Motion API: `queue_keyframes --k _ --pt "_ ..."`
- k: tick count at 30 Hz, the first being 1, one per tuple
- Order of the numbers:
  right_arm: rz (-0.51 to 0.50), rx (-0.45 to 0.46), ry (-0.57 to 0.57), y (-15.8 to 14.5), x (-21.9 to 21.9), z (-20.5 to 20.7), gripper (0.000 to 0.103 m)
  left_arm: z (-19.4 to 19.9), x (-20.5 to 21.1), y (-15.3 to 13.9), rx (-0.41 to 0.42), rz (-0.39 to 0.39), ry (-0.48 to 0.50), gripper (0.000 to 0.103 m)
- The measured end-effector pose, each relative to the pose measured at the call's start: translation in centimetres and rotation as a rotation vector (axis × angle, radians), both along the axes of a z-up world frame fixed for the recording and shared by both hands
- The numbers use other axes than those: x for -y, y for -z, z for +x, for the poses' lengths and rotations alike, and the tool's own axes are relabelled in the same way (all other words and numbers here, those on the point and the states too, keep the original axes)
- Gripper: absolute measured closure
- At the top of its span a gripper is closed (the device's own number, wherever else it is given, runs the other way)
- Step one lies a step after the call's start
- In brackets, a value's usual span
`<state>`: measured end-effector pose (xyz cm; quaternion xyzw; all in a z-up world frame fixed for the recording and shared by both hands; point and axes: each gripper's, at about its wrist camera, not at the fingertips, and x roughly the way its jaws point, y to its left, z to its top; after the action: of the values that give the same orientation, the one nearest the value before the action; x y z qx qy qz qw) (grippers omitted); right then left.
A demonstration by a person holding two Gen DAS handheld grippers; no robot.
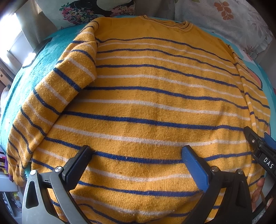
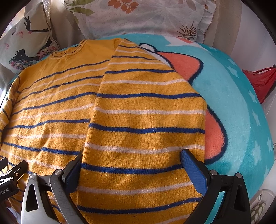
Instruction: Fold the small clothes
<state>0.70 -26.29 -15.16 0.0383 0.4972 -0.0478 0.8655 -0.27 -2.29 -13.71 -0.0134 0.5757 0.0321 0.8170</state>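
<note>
Teal blanket bare beyond sweater edges, both tools spread.

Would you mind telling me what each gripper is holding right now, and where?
Nothing: the left gripper and right gripper are open over the striped sweater.

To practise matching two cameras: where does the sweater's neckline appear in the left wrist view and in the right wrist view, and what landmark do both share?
Left wrist view: the neckline sits at top centre, slightly right.
Right wrist view: the neckline sits upper left.
Shared landmark: the white pillow with orange leaves, behind the sweater, top right in the left view, top centre in the right view.
</note>
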Motion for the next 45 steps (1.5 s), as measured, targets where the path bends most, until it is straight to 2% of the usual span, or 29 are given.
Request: queue_keyframes --k 21,30,33,35,36,38,41,45 --pt "-0.003 -0.013 -0.017 0.0 0.0 0.2 0.000 -1.0 -0.2 -0.1 0.025 -0.001 0.016 0.000" --pt "-0.003 -0.024 -0.007 0.0 -0.1 0.6 0.000 -0.6 -0.4 -0.2 -0.017 -0.012 0.137 0.000" --pt "-0.002 -0.038 -0.017 -0.1 0.0 0.7 0.000 -1.1 -1.0 -1.1 -0.032 -0.027 0.181 0.000" --pt "0.003 -0.058 -0.004 -0.5 0.2 0.7 0.002 -2.0 -2.1 -2.8 -0.012 -0.071 0.214 0.002" --pt "0.006 -0.053 0.013 -0.9 0.3 0.6 0.007 -2.6 -2.6 -3.8 0.010 -0.086 0.226 0.002" --pt "0.008 -0.028 0.046 -1.8 0.4 -0.1 0.009 -3.3 -4.7 -5.9 0.064 -0.094 0.231 0.002" --pt "-0.033 -0.017 0.053 -2.8 -0.5 -1.0 0.009 -3.1 -9.4 -7.6 0.108 -0.065 0.183 0.002" --pt "-0.156 -0.049 0.031 -3.5 -3.2 -1.4 0.009 -2.1 -14.8 -7.5 0.140 -0.006 0.137 0.002"
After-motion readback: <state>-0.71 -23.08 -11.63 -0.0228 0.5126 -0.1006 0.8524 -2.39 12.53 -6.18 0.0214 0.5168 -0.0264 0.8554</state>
